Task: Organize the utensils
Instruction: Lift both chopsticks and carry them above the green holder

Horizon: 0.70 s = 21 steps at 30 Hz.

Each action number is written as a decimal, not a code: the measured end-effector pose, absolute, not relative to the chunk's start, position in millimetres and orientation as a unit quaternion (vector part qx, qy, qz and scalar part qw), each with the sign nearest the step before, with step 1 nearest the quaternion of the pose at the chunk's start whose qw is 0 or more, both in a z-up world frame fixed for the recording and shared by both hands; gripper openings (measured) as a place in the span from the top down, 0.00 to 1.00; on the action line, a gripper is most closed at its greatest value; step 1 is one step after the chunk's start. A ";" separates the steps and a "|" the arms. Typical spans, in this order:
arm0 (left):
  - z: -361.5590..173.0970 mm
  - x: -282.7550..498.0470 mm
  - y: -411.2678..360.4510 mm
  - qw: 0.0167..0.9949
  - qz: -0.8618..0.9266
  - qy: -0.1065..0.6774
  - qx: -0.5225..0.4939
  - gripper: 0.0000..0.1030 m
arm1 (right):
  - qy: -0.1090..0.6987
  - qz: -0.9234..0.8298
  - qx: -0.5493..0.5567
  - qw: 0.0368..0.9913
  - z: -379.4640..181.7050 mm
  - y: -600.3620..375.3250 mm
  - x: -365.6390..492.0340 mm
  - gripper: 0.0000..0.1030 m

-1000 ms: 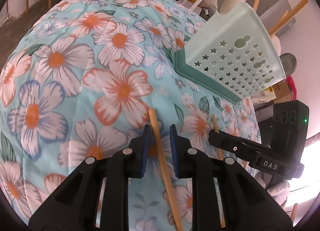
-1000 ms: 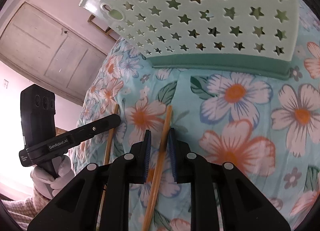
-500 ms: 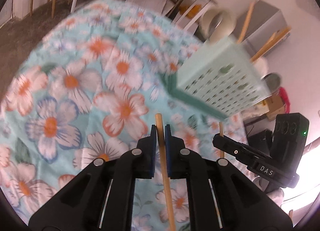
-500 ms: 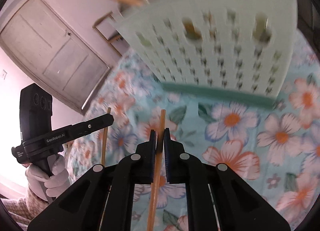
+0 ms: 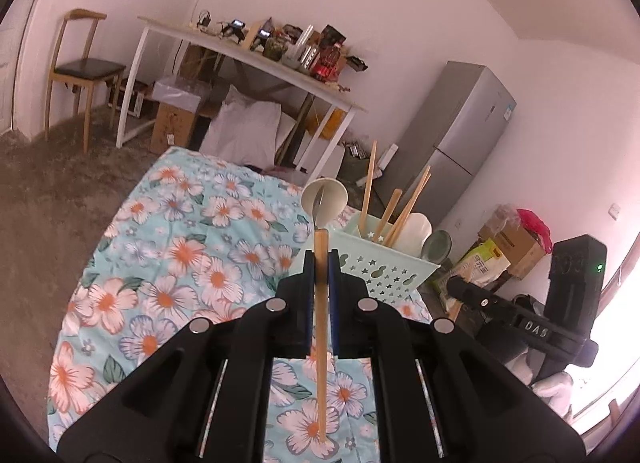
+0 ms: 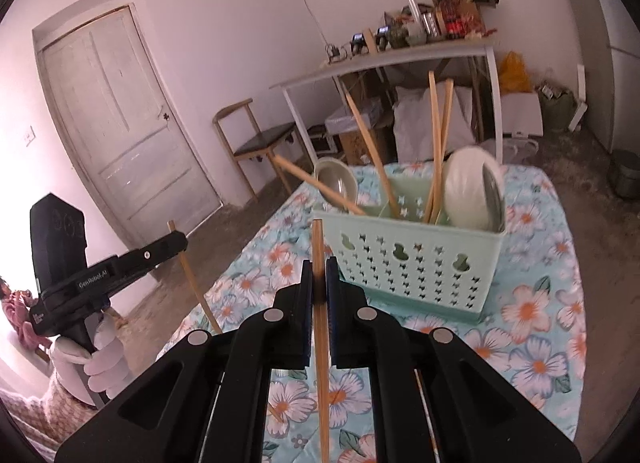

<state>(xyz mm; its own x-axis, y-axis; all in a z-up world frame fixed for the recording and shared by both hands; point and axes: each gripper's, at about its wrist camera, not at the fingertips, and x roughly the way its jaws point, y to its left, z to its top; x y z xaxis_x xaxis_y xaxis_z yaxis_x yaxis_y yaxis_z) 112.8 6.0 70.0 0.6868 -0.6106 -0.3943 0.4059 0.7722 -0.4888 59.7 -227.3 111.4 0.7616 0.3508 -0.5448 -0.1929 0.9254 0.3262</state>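
Gripping one chopstick each: left gripper (image 5: 321, 263) clamped on wooden chopstick (image 5: 320, 343), right gripper (image 6: 319, 275) on second chopstick (image 6: 320, 327), both apparently clear of floral table (image 6: 532, 303). Mint utensil basket (image 6: 412, 263) ahead w/ chopsticks, spoons.

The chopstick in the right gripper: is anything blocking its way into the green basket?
Nothing visible lies between the chopstick and the basket, only open tablecloth. Inside, though, other chopsticks and ladles already lean, crowding some slots.
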 end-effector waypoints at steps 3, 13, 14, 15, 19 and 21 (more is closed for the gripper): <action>73.1 106.6 8.8 0.902 -0.283 0.269 -0.184 0.95 | 0.298 0.137 0.118 0.937 124.4 -230.4 55.9 0.94; 78.7 88.2 25.6 0.909 -0.280 0.238 -0.194 0.95 | 0.217 0.098 0.091 0.967 194.8 -253.5 53.0 0.94; 78.5 87.5 26.9 0.909 -0.281 0.237 -0.197 0.95 | 0.205 0.094 0.087 0.970 204.0 -255.0 54.3 0.94; 78.0 87.5 28.0 0.908 -0.283 0.235 -0.200 0.95 | 0.194 0.090 0.082 0.973 213.0 -256.0 56.5 0.94; 76.1 86.9 31.7 0.904 -0.291 0.228 -0.213 0.95 | 0.156 0.071 0.063 0.983 238.7 -256.5 68.3 0.94; 75.4 85.8 33.3 0.904 -0.294 0.224 -0.217 0.95 | 0.144 0.063 0.058 0.986 246.4 -256.8 75.2 0.94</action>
<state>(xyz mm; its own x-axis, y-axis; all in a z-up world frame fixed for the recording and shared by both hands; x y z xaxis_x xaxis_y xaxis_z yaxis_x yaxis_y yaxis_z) 85.8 33.3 75.4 0.7266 -0.6290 -0.2765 0.4352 0.7328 -0.5231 75.2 -256.8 246.4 0.9508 0.1403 -0.2761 -0.1070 0.9854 0.1323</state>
